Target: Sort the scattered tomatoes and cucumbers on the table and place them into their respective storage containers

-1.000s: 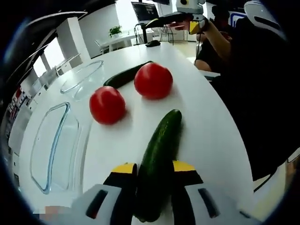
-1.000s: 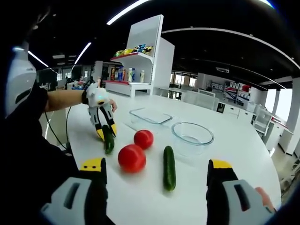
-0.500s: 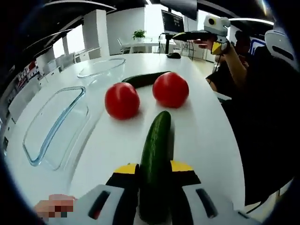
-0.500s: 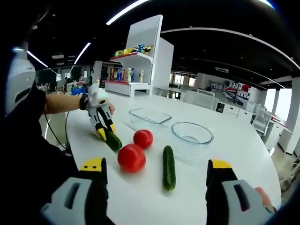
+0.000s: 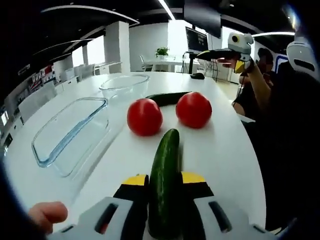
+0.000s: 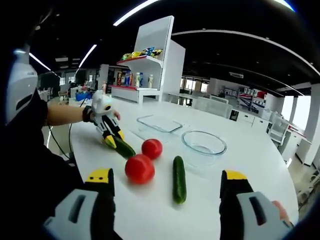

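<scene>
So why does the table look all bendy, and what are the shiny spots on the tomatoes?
In the left gripper view the fisheye lens curves the white table, and the held cucumber looks huge because it sits close; the two tomatoes carry pale glare from the ceiling lights. In the right gripper view the ceiling light strips bow into arcs, and soft shadows sit under the other cucumber.

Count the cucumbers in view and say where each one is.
2. One cucumber is clamped in the left gripper; the other cucumber lies on the table beside the two tomatoes, before the round bowl.

far cucumber (image 5: 167,97) partly hidden behind tomatoes (image 5: 194,109), shelf items (image 6: 142,52) too small
</scene>
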